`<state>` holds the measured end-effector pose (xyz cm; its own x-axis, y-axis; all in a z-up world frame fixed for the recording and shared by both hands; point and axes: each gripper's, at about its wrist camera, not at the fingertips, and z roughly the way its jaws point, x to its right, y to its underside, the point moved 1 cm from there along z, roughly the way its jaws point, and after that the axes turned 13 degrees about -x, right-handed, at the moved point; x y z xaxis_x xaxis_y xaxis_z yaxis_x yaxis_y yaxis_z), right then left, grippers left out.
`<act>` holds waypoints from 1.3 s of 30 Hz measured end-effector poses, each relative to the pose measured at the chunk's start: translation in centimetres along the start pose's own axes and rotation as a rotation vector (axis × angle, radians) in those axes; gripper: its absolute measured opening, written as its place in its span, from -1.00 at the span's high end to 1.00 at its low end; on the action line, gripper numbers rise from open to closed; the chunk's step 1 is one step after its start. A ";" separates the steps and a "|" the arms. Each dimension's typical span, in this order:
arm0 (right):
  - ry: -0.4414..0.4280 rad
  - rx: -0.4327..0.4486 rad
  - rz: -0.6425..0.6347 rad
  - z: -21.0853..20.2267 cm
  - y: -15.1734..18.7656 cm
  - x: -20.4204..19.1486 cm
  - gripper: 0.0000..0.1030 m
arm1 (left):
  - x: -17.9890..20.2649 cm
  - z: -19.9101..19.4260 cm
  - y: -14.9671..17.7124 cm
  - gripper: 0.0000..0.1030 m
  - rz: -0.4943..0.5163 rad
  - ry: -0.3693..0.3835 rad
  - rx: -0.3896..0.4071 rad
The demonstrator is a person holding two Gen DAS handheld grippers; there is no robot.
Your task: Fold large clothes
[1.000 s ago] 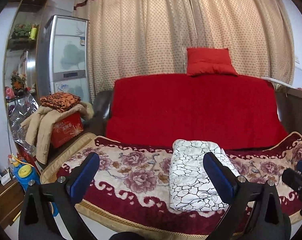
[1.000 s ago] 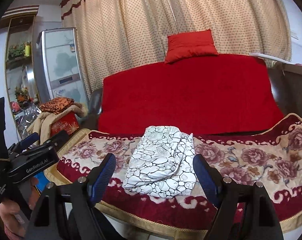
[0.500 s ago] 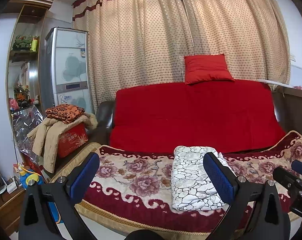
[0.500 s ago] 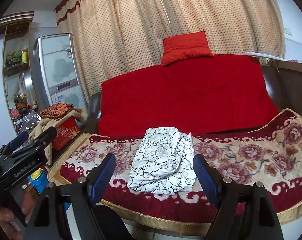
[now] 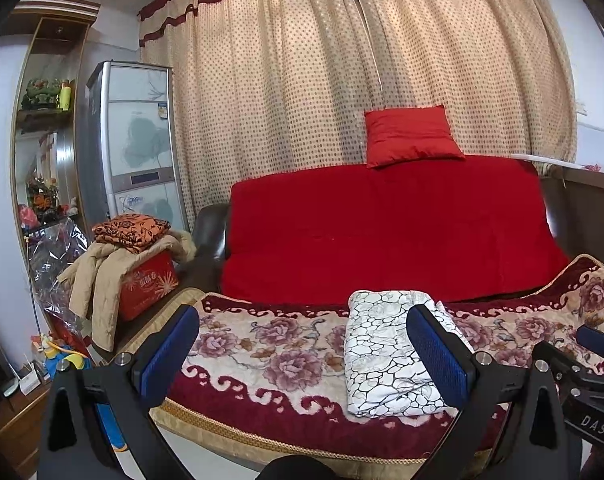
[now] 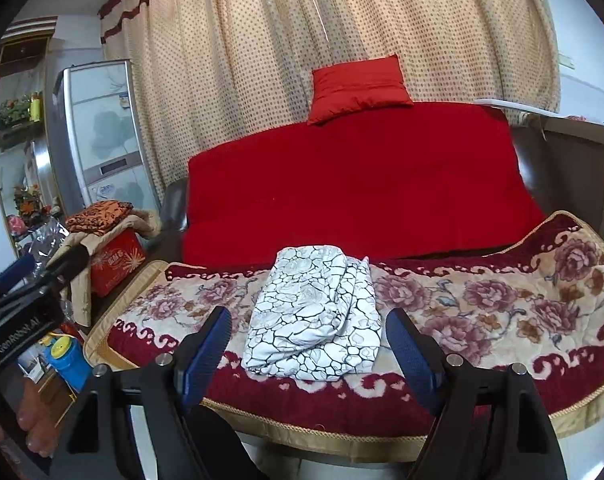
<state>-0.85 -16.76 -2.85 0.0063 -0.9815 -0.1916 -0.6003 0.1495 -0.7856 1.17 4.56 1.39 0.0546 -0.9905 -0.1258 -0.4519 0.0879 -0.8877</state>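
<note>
The folded white cloth [image 6: 315, 312] with black crackle lines lies on the flowery blanket [image 6: 501, 300] that covers the sofa seat, near the front edge. The left claw [image 5: 302, 350] hangs in front of the sofa with its blue pads wide apart and nothing between them. The right claw [image 6: 307, 350] is wide apart too, empty, and lined up with the cloth. Neither claw touches it. A red pillow [image 6: 357, 88] sits on top of the sofa back.

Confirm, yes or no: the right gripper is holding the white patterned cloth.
No. The right gripper hangs open and empty short of the folded white patterned cloth, which lies untouched on the floral blanket.
</note>
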 end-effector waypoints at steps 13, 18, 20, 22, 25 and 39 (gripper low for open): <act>0.046 0.009 -0.017 -0.4 -0.3 -0.8 -0.59 | -0.7 -0.5 -0.3 -1.00 -0.012 -0.003 0.010; 0.046 0.002 -0.018 -0.1 -0.5 -0.8 -0.59 | -0.7 -0.4 -0.3 -1.00 -0.012 0.005 0.006; 0.046 0.003 -0.021 -0.1 -0.6 -1.0 -0.59 | -0.7 -0.4 -0.3 -1.00 -0.012 0.007 0.004; 0.045 0.004 -0.023 -0.1 -0.6 -1.1 -0.59 | -0.7 -0.4 -0.3 -1.00 -0.011 0.008 0.005; 0.048 0.006 -0.028 -0.2 -0.6 -1.1 -0.59 | -0.7 -0.5 -0.3 -1.00 -0.009 0.009 0.009; 0.071 0.029 -0.035 -0.5 -1.0 -1.5 -0.59 | -0.7 -0.5 -0.3 -1.00 0.000 0.019 0.014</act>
<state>-0.71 -15.52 -1.48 -0.0302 -0.9920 -0.1227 -0.5770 0.1175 -0.8082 0.80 5.18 1.97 0.0371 -0.9924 -0.1177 -0.4398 0.0895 -0.8936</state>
